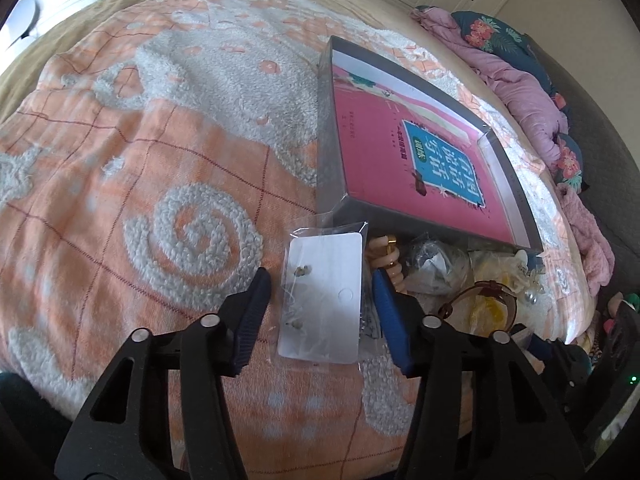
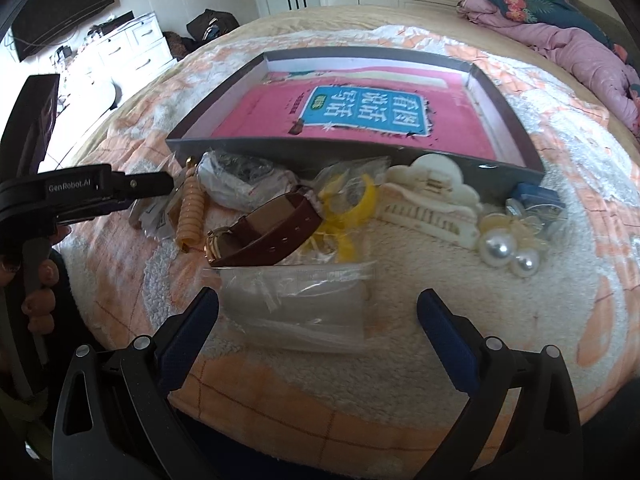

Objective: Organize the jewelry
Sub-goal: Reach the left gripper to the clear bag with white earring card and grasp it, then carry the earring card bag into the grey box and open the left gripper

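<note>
My left gripper (image 1: 320,278) is open, its blue fingers straddling a clear bag with a white earring card (image 1: 322,300) that lies flat on the blanket. My right gripper (image 2: 318,297) is also open, either side of an empty-looking clear plastic bag (image 2: 304,308). Beyond that bag lies a heap: a brown-strapped watch (image 2: 272,232), a peach spiral hair tie (image 2: 190,216), a yellow piece in a bag (image 2: 354,204), a white hair claw (image 2: 432,200) and pearl earrings (image 2: 504,252). Behind the heap stands a shallow grey box (image 2: 320,154) holding a pink book (image 2: 360,120).
Everything rests on a bed under an orange-and-white fleecy blanket (image 1: 160,160). The left gripper's black body (image 2: 100,190), held by a hand (image 2: 40,280), comes in from the left in the right wrist view. Crumpled pink bedding (image 2: 580,52) lies far right. White drawers (image 2: 136,44) stand beyond the bed.
</note>
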